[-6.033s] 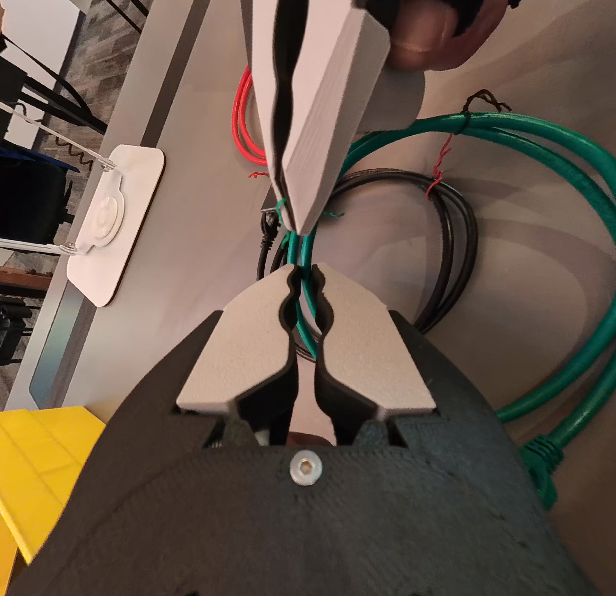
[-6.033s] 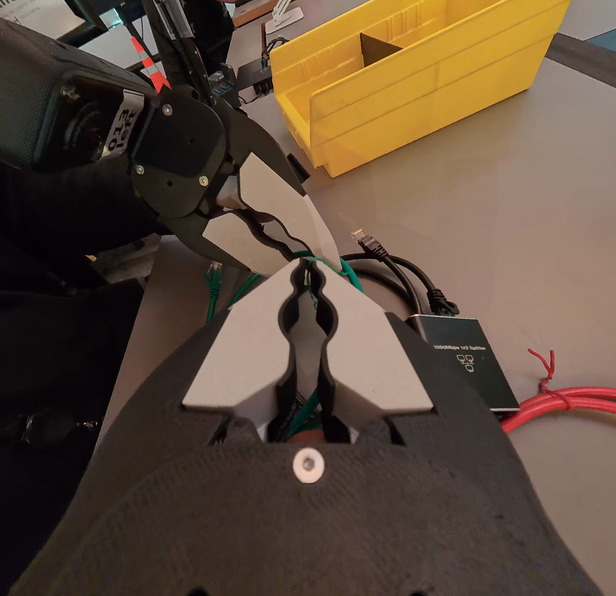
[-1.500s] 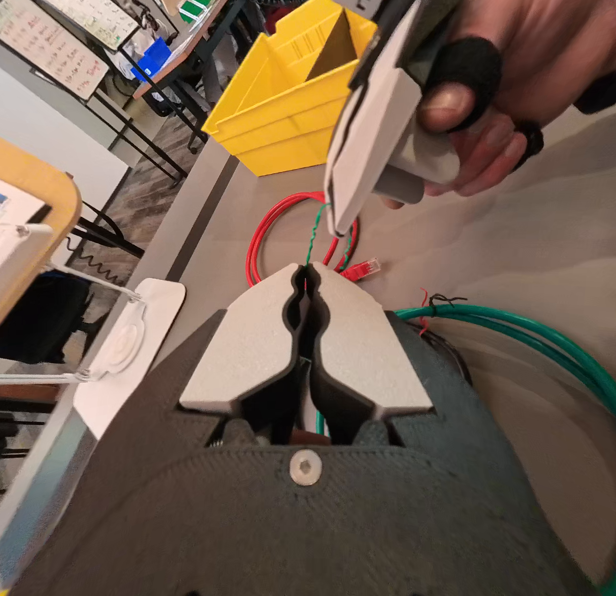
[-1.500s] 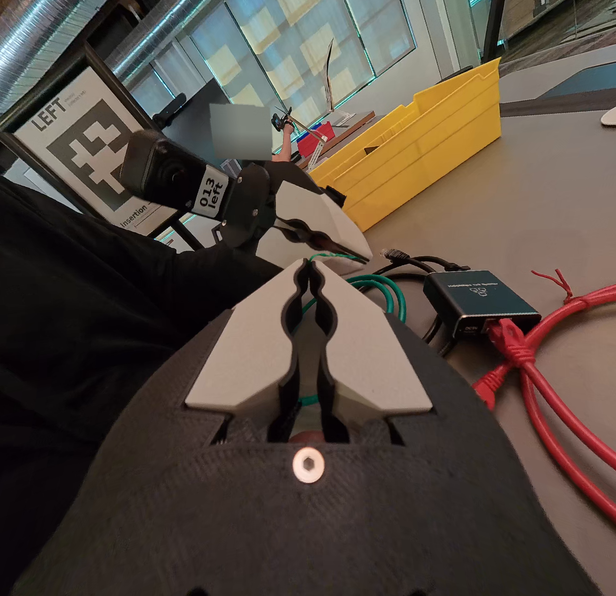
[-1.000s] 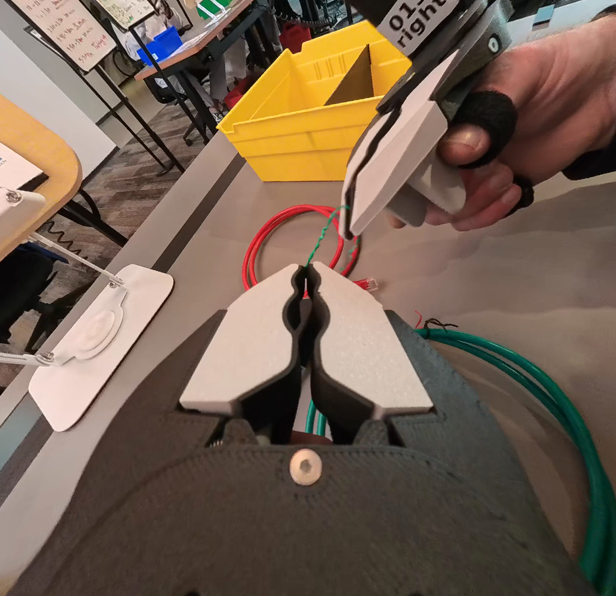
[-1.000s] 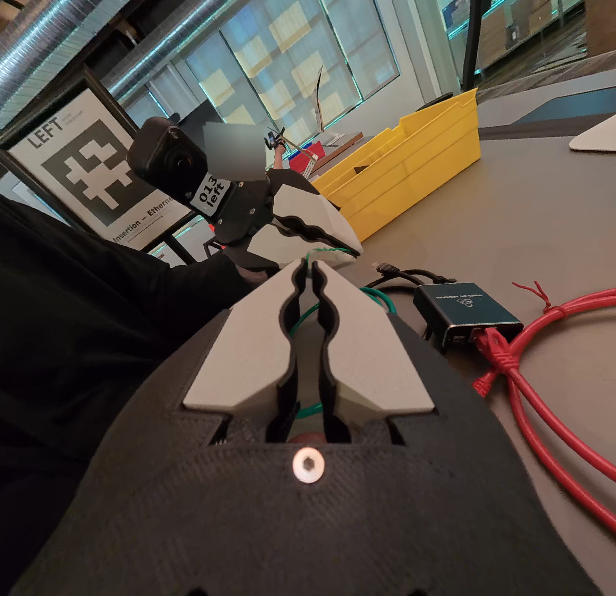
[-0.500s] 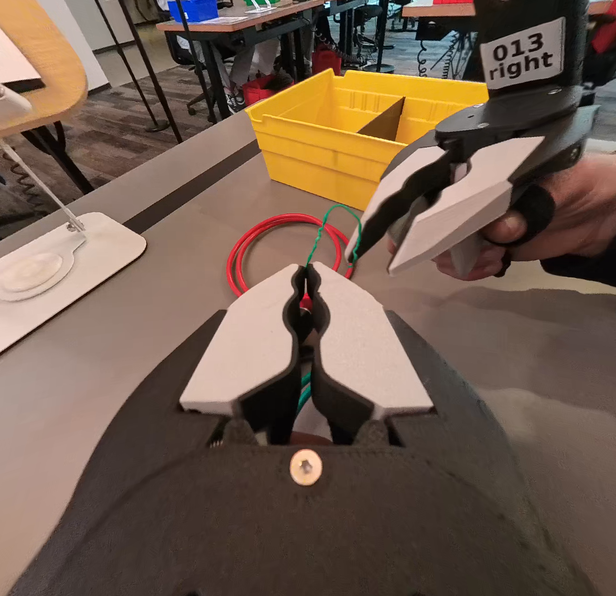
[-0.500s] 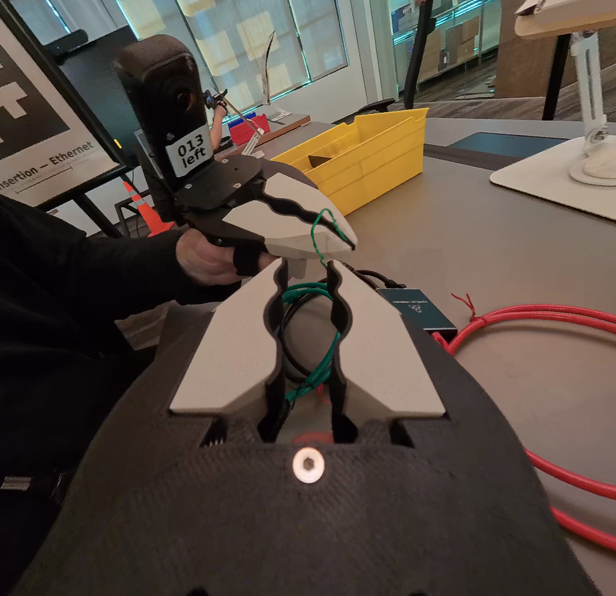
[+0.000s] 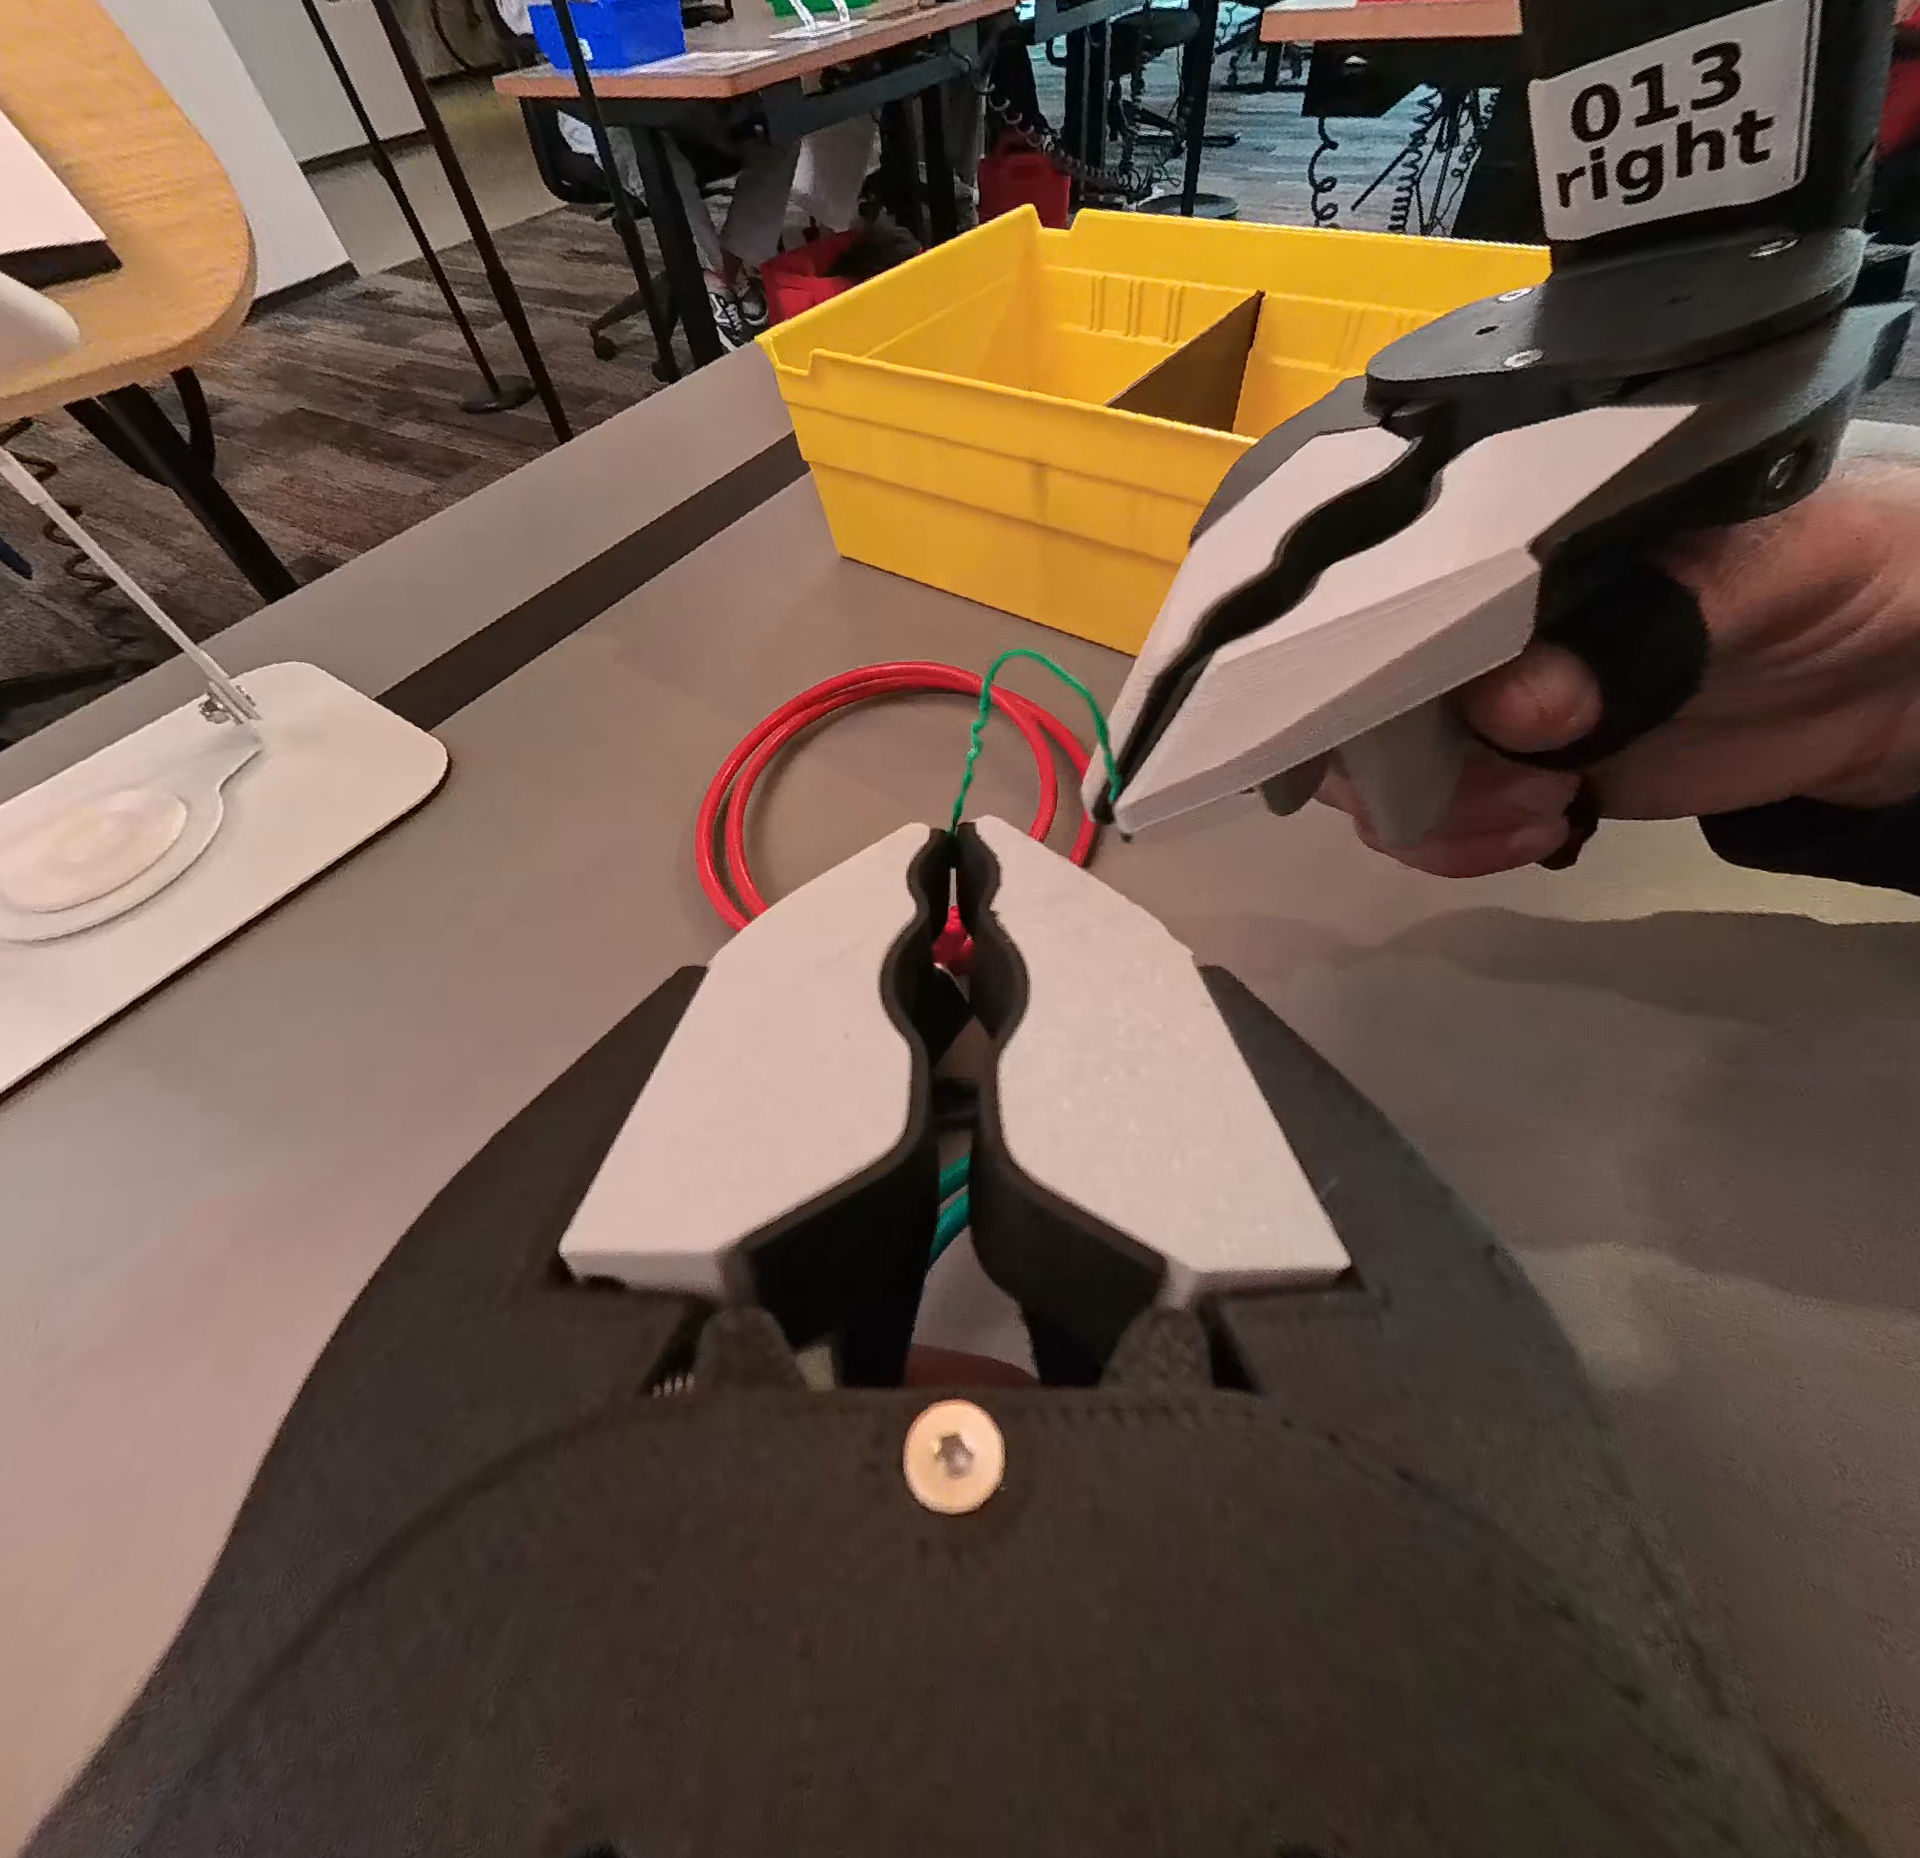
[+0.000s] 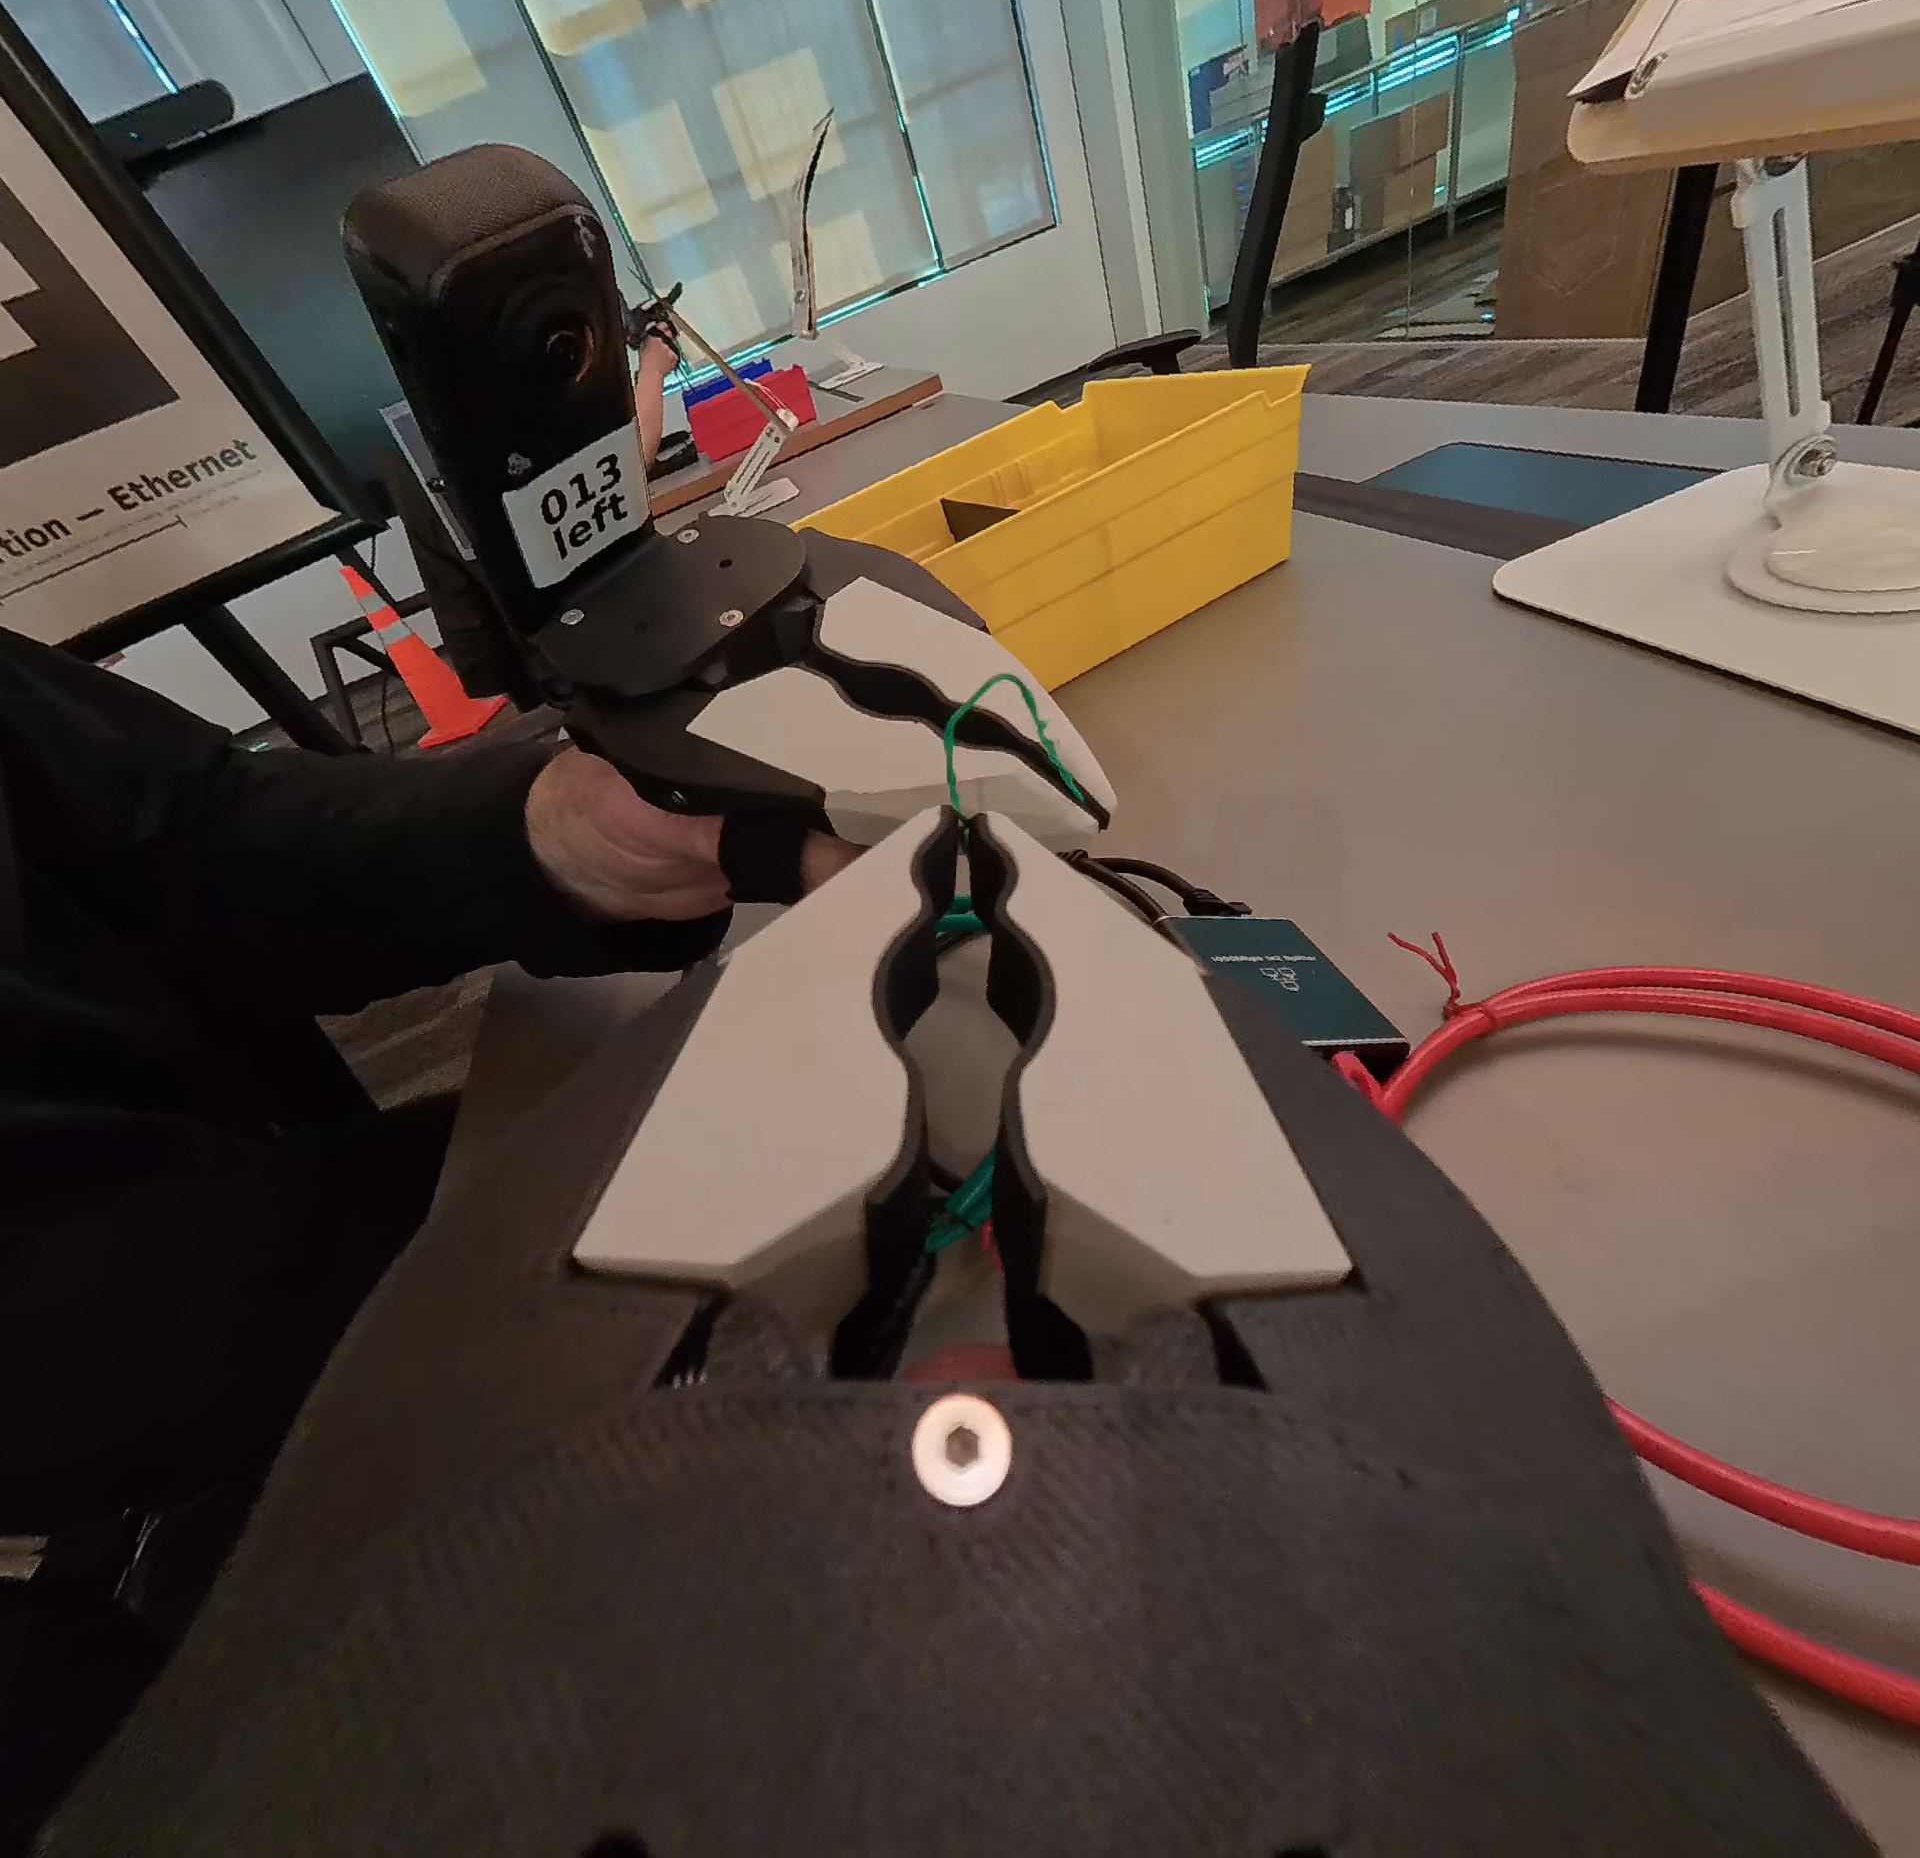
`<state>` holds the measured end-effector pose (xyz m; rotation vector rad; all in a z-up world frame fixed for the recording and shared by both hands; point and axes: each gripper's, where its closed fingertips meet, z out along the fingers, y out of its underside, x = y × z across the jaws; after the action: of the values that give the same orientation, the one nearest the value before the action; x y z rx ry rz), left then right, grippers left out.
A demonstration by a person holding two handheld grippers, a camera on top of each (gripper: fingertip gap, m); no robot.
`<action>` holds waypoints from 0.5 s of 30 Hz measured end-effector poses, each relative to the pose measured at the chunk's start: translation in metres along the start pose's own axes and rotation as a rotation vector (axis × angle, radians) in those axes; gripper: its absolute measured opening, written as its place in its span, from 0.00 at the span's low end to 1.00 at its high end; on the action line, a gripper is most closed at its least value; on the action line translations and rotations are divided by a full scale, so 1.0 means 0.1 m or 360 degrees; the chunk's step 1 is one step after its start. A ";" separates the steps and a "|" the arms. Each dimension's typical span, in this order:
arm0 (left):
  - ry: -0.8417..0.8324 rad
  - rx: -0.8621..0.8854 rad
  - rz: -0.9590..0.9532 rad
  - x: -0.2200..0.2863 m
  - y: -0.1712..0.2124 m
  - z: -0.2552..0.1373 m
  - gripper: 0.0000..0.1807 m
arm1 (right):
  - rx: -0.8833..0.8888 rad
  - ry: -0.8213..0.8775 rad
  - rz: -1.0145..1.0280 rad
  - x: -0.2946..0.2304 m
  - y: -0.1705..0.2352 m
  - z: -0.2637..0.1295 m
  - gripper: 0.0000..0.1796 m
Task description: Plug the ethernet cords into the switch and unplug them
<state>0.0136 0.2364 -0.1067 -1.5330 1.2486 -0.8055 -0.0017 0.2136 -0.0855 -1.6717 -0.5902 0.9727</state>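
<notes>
Above the bench (image 9: 520, 977) beside the switch (image 10: 1288, 977), both left gripper (image 9: 954, 840) and right gripper (image 10: 961, 821) fingers clenched on a green twist tie (image 9: 1023, 707), red cord (image 10: 1662, 1008) plugged in, green cord (image 10: 961, 1200) unplugged, most plugging left.

Grippers: two, left gripper (image 9: 954, 834) and right gripper (image 9: 1103, 813), tips near each other.
Twist tie (image 9: 1023, 702), green: one, spanning both tips.
Red cord (image 9: 774, 759), coiled: one, at 12 o'clock from the left gripper.
Green cord (image 10: 961, 1200): one, glimpsed between the fingers.
Black cord (image 10: 1143, 878): one.
Switch (image 10: 1288, 980), dark: one.
Yellow bin (image 9: 1049, 406): one.
White stand bases (image 9: 156, 832): one.
Table (image 9: 416, 977): one.
</notes>
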 end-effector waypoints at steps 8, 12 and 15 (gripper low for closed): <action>0.0038 0.0038 -0.0056 0.03 -0.05 -0.01 0.00 | -0.0041 -0.0015 -0.0023 -0.02 0.04 0.02 0.00; 0.0071 0.0080 -0.0125 0.02 -0.09 -0.04 0.00 | -0.0048 -0.0017 -0.0005 0.00 0.06 0.02 0.00; 0.0113 0.0108 -0.0173 0.04 -0.10 -0.04 0.00 | -0.0066 -0.0009 0.0009 0.02 0.10 0.02 0.00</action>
<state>0.0141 0.2319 -0.0957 -1.5396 1.1847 -0.9705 -0.0035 0.2135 -0.0957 -1.7089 -0.6133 0.9754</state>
